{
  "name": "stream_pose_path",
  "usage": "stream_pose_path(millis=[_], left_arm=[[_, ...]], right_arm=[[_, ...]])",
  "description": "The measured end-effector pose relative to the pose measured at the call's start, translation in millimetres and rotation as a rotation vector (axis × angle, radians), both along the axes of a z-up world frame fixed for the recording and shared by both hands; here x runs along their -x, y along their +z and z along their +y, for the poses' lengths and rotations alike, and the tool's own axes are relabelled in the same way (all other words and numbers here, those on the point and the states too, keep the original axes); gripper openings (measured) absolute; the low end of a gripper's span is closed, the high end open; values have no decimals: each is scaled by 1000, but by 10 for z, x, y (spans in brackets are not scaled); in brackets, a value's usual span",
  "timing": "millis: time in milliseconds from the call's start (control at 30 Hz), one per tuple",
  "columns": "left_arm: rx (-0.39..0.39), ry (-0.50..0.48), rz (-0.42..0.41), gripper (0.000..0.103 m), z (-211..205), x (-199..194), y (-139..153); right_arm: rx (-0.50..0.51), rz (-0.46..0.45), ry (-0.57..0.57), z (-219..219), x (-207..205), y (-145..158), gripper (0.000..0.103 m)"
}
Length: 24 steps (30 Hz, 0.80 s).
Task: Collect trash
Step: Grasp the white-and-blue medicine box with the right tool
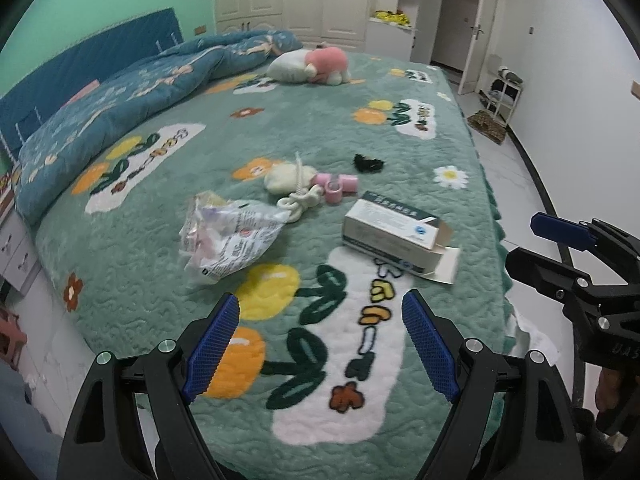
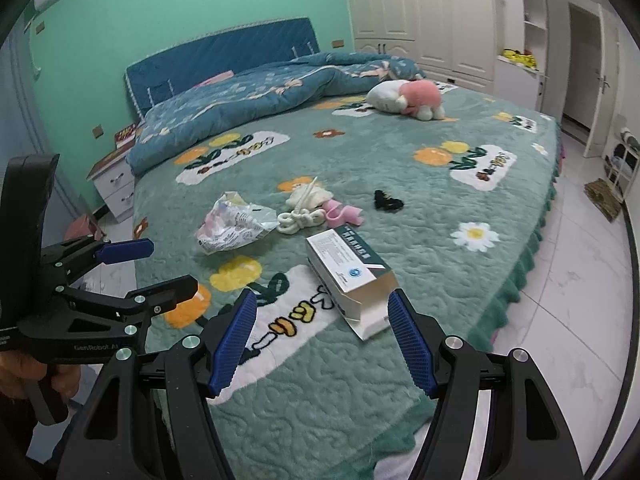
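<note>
A crumpled plastic wrapper (image 1: 228,236) lies on the green bedspread (image 1: 160,288), also in the right wrist view (image 2: 234,228). An open white and green carton (image 1: 396,236) lies to its right (image 2: 348,276). Beyond them lie a cream cloth with a white cord (image 1: 298,196), pink rollers (image 1: 336,186) and a black hair tie (image 1: 368,163). My left gripper (image 1: 320,344) is open and empty, above the bed's near edge, short of the wrapper. My right gripper (image 2: 320,344) is open and empty, just short of the carton's open flap.
A blue quilt (image 1: 120,96) is bunched along the headboard. A pink and white plush toy (image 1: 312,64) lies at the far side. A white nightstand (image 2: 116,184) stands left of the bed. White tiled floor (image 2: 580,280) runs along the right, toward a doorway and a small rack.
</note>
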<state>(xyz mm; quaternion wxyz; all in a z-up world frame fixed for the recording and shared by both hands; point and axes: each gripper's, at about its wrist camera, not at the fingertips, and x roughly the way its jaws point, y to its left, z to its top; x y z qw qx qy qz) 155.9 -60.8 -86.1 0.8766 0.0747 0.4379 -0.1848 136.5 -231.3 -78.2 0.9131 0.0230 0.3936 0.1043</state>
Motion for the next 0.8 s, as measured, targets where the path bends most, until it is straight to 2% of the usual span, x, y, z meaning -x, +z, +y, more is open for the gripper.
stream_pose_path(millis=[567,667,800], left_arm=[[-13,49,111,83,-26,-499,-354],[-16,56,124,83,-27,-583,-393],[-31,55,140,83,-33,-668,-457]], right_arm=[[153,106,214,120,-925,-510,68],[191,131,250,108,-1084,-658,76],[213,170,293,117,-1226,-841,76]])
